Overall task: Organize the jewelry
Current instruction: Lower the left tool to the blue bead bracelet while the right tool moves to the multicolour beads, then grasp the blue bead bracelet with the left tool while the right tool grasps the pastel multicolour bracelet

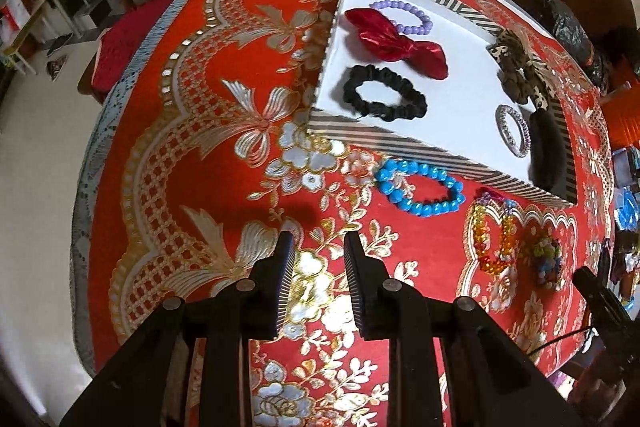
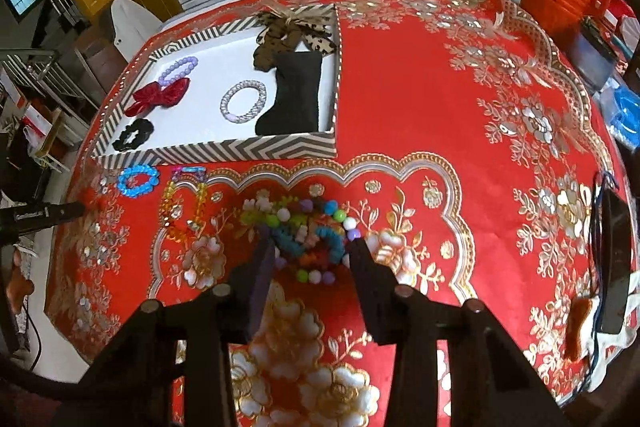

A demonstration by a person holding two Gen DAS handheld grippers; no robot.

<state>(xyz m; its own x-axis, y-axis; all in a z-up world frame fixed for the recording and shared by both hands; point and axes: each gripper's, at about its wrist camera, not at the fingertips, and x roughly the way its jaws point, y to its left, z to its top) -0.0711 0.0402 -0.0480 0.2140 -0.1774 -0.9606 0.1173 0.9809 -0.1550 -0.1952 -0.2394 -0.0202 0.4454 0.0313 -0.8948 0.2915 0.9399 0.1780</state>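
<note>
Right gripper (image 2: 310, 251): jaws apart, straddling a heap of multicoloured bead bracelets (image 2: 306, 229) on the cloth; the pads flank the heap, and contact cannot be judged.

Left gripper (image 1: 318, 247): jaws apart, nothing between them, poised above bare red and gold floral tablecloth (image 1: 200, 131).

Blue bead bracelet (image 1: 420, 189): on the cloth, just beside the near wall of the box.

Amber and rainbow bead bracelet (image 1: 494, 239): on the cloth, between the blue one and the heap.

Box (image 2: 240, 151): shallow, white floor, chevron-striped walls. Contents: black scrunchie (image 1: 384, 97) at the near corner; red satin bow (image 1: 396, 43) beside it; lilac bead bracelet (image 1: 404, 15) partly under the bow; clear crystal bracelet (image 2: 243, 101) mid-floor; black cushion (image 2: 294, 93) against one side wall; spotted brown bow (image 2: 290, 37) at the far corner.
</note>
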